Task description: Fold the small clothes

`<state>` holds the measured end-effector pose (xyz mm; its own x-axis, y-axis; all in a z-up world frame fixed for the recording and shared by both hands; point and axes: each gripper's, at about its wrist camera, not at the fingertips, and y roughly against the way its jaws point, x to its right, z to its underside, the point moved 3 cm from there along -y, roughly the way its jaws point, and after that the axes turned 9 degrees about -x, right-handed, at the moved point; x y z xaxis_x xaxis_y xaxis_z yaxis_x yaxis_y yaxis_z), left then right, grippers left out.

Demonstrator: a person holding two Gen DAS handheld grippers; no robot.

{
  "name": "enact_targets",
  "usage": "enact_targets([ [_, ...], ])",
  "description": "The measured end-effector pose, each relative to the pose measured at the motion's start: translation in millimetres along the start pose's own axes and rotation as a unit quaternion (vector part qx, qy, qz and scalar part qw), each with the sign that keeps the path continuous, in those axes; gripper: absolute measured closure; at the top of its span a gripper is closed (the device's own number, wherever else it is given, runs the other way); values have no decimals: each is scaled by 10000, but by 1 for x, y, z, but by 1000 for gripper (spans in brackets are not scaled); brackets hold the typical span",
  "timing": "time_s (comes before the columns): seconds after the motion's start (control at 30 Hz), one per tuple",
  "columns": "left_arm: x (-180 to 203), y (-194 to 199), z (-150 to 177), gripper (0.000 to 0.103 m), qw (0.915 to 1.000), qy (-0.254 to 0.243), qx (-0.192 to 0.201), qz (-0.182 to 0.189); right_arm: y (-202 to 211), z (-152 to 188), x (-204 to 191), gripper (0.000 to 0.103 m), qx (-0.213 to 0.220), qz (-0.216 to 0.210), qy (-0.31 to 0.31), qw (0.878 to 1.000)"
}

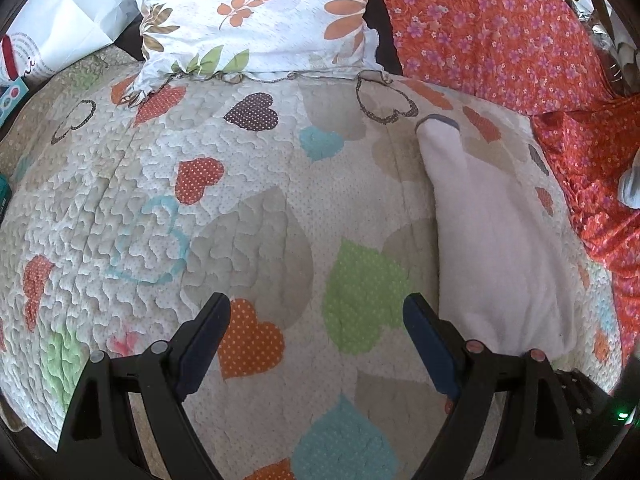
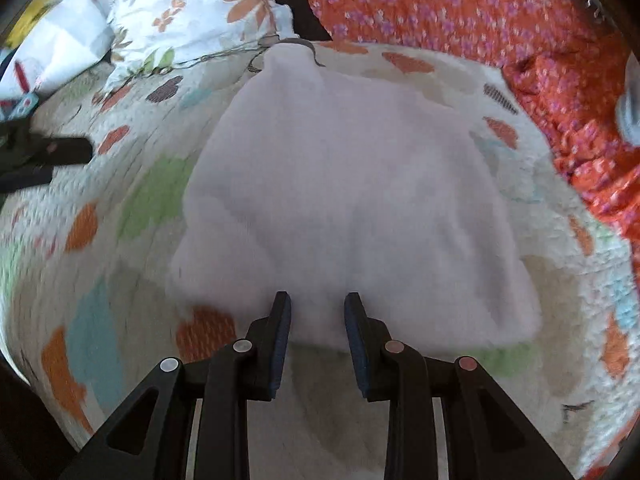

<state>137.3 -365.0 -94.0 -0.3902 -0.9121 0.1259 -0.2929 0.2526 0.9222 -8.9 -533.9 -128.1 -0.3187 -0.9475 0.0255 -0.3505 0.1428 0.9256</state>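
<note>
A white fleecy garment with a dark collar edge lies stretched out on the heart-patterned quilt, to the right of my left gripper. That gripper hangs open above the quilt with nothing between its fingers. In the right wrist view the garment fills the middle. Its near edge runs between the pads of my right gripper, which is shut on it with the pads a little apart. The left gripper shows at the left edge of that view, which is blurred by motion.
A floral pillow lies at the far end of the quilt, and an orange flowered cloth covers the right side. A white paper bag stands at the far left. A small grey-white item sits on the orange cloth.
</note>
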Motion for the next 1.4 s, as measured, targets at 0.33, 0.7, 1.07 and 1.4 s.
enact_targets([
  [0.33,-5,0,0,16,10000,80,-9,-21,-18,-17,-24,73,-221,-554,-224,9980],
  [0.7,4,-4,-3,16,10000,41,-24,54,0,-20,93,69,-109,-380,-1595,9864],
  [1.07,16,-18,-1,16,9998,-101,-161,-27,21,-72,113,71,616,-398,-1670,9832],
  [1.4,20,-38,1,16,9991,-113,-399,-98,-57,-124,144,77,-27,-509,-1774,9828],
])
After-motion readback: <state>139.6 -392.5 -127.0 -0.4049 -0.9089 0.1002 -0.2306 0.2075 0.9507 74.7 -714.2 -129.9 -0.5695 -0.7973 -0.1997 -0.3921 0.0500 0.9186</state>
